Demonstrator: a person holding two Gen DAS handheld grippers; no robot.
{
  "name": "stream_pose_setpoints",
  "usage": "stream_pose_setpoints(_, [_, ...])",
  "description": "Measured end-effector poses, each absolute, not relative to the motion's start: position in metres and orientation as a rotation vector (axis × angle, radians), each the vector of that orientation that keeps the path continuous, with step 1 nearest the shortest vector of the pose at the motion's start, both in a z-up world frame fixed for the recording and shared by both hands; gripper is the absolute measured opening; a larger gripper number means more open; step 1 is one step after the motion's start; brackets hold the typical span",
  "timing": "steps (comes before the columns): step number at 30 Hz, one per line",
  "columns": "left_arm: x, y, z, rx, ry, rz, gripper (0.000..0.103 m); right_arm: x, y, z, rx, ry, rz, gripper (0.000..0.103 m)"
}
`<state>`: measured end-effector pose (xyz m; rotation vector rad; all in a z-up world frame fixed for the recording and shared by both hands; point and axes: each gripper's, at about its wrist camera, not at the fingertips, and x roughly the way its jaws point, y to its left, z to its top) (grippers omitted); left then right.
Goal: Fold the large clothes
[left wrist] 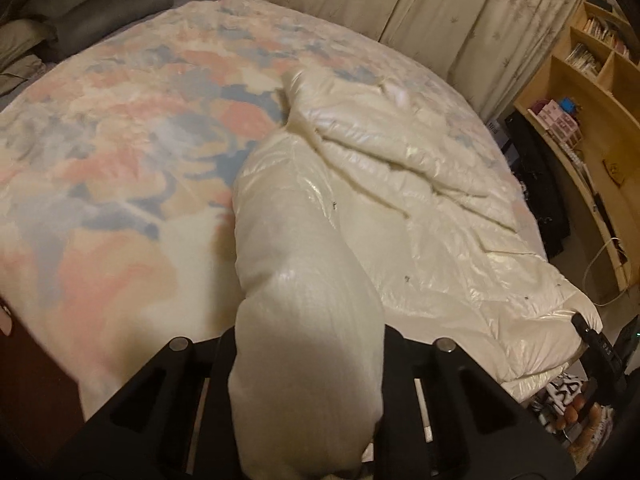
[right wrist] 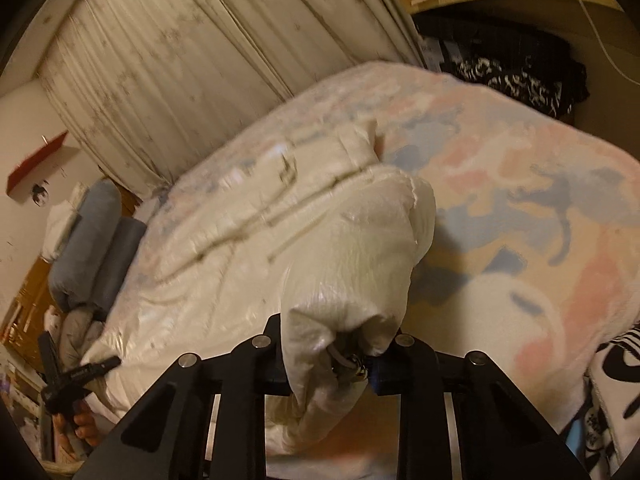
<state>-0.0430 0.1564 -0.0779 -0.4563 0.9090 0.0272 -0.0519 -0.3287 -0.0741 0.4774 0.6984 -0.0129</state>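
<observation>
One white puffy jacket [left wrist: 400,184] lies on the right half of a bed, on one bedspread [left wrist: 120,152] printed in pink, blue and cream. Two grippers are at work on it, one in each hand.

In the left wrist view, two grey pillows [left wrist: 100,8] are stacked at the far left corner of the bed. The left gripper [left wrist: 306,364] is pinching a thick fold of the jacket, which bulges up between its two black fingers and stretches away to the rest of the garment. Behind the bed hangs one pale curtain [left wrist: 440,12]. At the right edge stands one wooden shelf unit [left wrist: 600,128] with many small items too blurred to count. At the jacket's near right corner the right gripper [left wrist: 584,330] shows small, touching the fabric.

In the right wrist view, the left gripper shows small at the lower left, with fingertips of the person's hand [right wrist: 82,426] under it. The right gripper [right wrist: 338,356] is pressed onto a bunched end of the jacket, where a drawcord [right wrist: 340,360] pokes out. The garment runs up and left across the bedspread.
</observation>
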Motion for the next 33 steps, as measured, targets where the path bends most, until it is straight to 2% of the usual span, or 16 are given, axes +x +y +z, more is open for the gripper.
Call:
stream_pose_setpoints(10, [-0.076, 0.183, -0.018, -0.577, 0.857, -0.034, 0.013, -0.063, -0.340, -0.026, 0.518, 0.601, 0.028, 0.024])
stream_pose_setpoints(16, [-0.016, 0.198, -0.001, -0.654, 0.814, -0.048, 0.013, 0.002, -0.351, -0.004, 0.601, 0.587, 0.001, 0.025])
stream_pose_setpoints(23, [0.102, 0.210, 0.001, -0.679, 0.800, -0.021, 0.015, 0.129, -0.353, 0.016, 0.594, 0.546, -0.049, 0.030])
stream_pose_setpoints(26, [0.165, 0.213, -0.007, -0.671, 0.816, -0.007, 0.018, 0.201, -0.353, 0.014, 0.576, 0.569, -0.072, 0.036])
stream_pose_setpoints(29, [0.227, 0.221, -0.025, -0.698, 0.845, 0.027, 0.025, 0.276, -0.354, 0.010, 0.533, 0.598, -0.100, 0.043])
stream_pose_setpoints(33, [0.299, 0.232, -0.058, -0.738, 0.891, 0.056, 0.038, 0.370, -0.365, -0.013, 0.554, 0.646, -0.106, 0.068])
